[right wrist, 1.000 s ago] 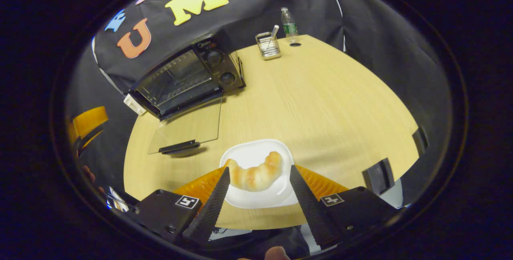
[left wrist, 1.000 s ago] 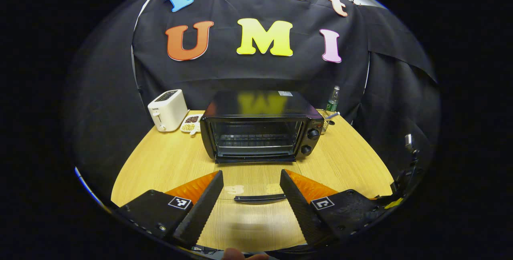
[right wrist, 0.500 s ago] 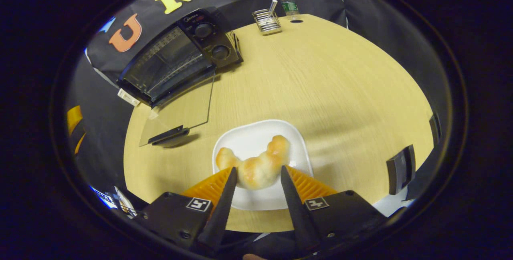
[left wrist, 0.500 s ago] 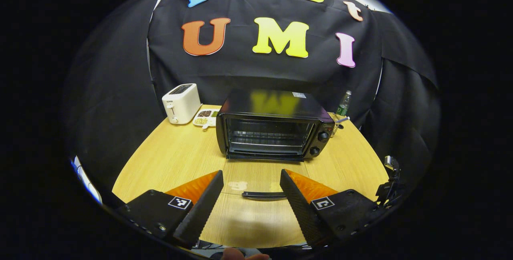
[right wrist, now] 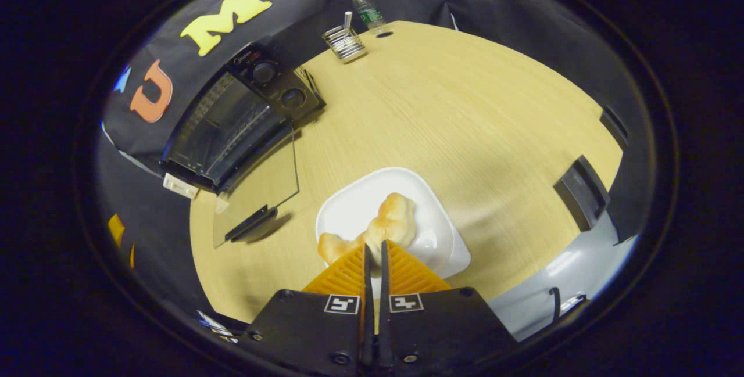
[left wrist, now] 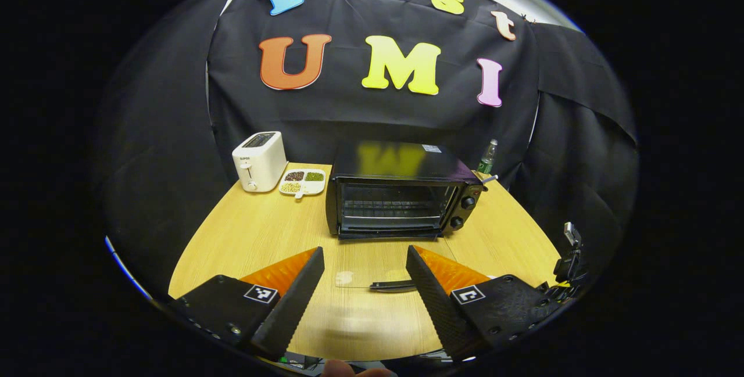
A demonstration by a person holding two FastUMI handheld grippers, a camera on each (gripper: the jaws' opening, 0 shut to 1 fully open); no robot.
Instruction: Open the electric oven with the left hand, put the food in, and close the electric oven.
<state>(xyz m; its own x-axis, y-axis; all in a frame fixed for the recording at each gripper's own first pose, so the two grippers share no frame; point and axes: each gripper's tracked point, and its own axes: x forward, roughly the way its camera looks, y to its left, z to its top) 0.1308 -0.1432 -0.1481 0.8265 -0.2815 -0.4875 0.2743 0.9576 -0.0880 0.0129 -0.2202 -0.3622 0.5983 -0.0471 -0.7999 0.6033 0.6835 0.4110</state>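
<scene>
- One step of three looks done: the black electric oven [left wrist: 401, 194] stands with its glass door [right wrist: 258, 176] folded down flat over the pale wooden table [left wrist: 256, 237], wire rack bare inside.
- Left gripper [left wrist: 364, 275] hangs back from the oven, fingers spread wide apart, holding nothing, the door's dark handle [left wrist: 392, 287] lying between them farther off.
- Over to the right gripper [right wrist: 372, 252]: fingers drawn almost together, pinching the middle of the golden crescent-shaped bread roll [right wrist: 378, 229].
- That roll sits on the white square plate [right wrist: 442, 237], near the table's front edge and well apart from the oven mouth; whether it has left the plate yet, I cannot tell.
- So the pick-up is underway, I'd judge; left to go are the carry into the oven, the release, and swinging the door shut.
- Bystanders at the back: a white toaster [left wrist: 258, 161], a divided dish of beans [left wrist: 302, 181], a plastic bottle [right wrist: 367, 12].
</scene>
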